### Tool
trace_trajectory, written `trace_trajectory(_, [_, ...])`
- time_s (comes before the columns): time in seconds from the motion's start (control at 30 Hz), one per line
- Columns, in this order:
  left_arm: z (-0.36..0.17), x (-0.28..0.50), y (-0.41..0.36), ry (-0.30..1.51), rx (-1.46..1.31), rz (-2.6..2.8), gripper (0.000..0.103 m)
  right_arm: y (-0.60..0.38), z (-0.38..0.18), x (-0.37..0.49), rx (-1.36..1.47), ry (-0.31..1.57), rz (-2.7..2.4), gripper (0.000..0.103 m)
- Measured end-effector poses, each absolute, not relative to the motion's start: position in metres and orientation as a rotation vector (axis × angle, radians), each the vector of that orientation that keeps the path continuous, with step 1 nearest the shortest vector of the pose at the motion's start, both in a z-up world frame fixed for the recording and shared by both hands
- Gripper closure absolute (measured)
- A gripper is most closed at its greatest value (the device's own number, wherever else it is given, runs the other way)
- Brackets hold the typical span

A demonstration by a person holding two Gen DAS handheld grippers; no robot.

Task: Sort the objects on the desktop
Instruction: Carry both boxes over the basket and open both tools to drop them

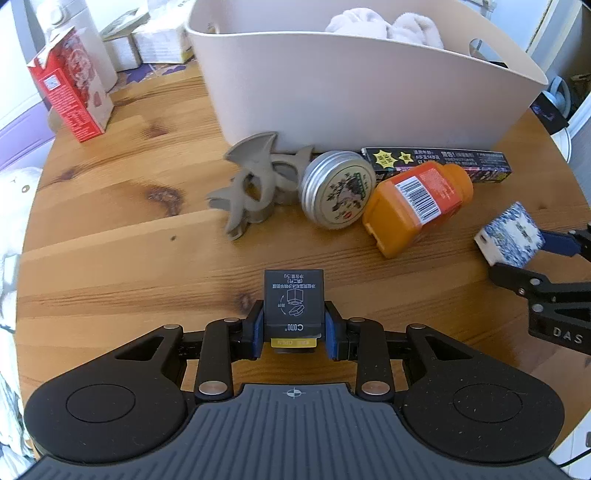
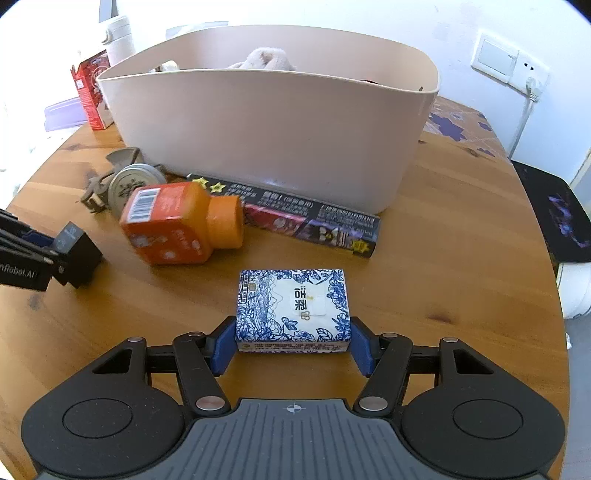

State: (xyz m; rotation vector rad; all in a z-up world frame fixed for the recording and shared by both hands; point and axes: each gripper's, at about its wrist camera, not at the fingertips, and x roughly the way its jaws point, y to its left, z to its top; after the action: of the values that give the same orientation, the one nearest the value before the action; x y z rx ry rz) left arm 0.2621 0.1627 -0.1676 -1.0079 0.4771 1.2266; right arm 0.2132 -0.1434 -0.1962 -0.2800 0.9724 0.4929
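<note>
My left gripper [image 1: 294, 328] is shut on a small black box [image 1: 294, 299] with a yellow tab, held just above the wooden table [image 1: 110, 229]. In the right wrist view, my right gripper [image 2: 293, 343] is shut on a blue-and-white tissue pack [image 2: 291, 306], its blue pads [image 2: 360, 350] pressing both ends. That pack [image 1: 511, 234] also shows at the right edge of the left wrist view. The left gripper [image 2: 55, 254] with the black box [image 2: 79, 254] appears at the left of the right wrist view. A large beige bin [image 1: 351, 92] stands behind both.
In front of the bin lie a grey claw clip [image 1: 255, 184], a round tin [image 1: 338, 188], an orange bottle [image 1: 417, 206] on its side and a long dark box [image 1: 443, 162]. A red carton [image 1: 70, 85] stands at the back left. Soft toys [image 1: 384, 22] fill the bin.
</note>
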Motion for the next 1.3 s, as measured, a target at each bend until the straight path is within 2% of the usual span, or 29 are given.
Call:
trace_trajectory(0.57, [-0.145,0.230,0.134,0.382,-1.007,1.258,0.071,-0.154,-0.142,0.184,-0.227,0.884,0.487,0.043])
trace_trajectory(1.3, [-0.062,0.208,0.138,0.174,-0.902,1.341,0.071,-0.144,-0.062,0.217,-0.220,0.689,0.472,0.043])
